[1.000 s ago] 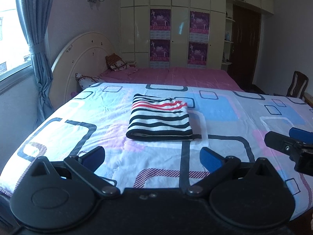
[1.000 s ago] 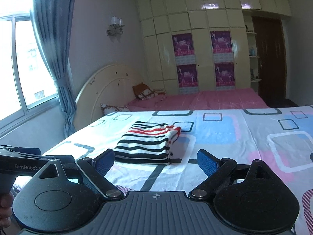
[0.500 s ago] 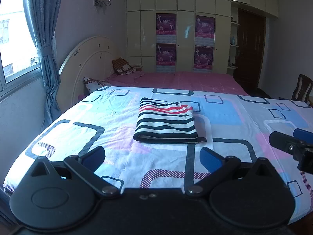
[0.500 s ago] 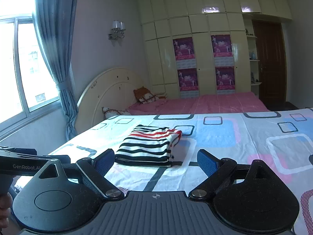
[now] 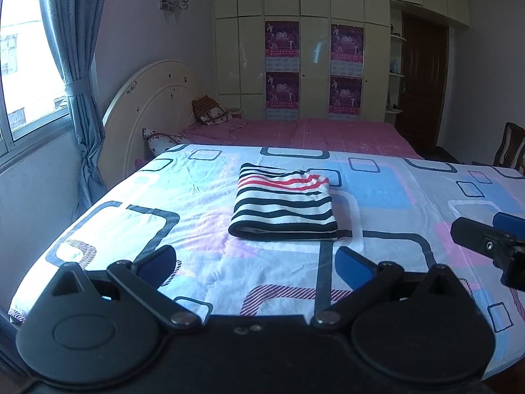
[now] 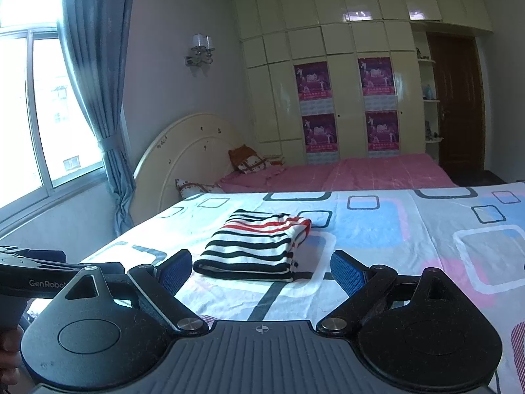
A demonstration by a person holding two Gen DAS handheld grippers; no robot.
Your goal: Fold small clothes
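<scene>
The folded striped garment (image 5: 283,203) lies on the bed (image 5: 137,203), beyond both spread, empty hand-held grippers, left (image 5: 256,262) and right (image 6: 261,269).

Left tool (image 5: 256,262) view tilted slightly upward

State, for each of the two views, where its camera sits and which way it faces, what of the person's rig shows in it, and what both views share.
Left wrist: sits behind the left gripper, faces across the bed toward the wardrobe; the open blue fingers show, and the right gripper's tip at the right edge.
Right wrist: sits behind the right gripper, faces likewise; open fingers show, with the left gripper and a hand at the left edge.
Shared: the folded striped garment, the bed, headboard and wardrobe.
</scene>
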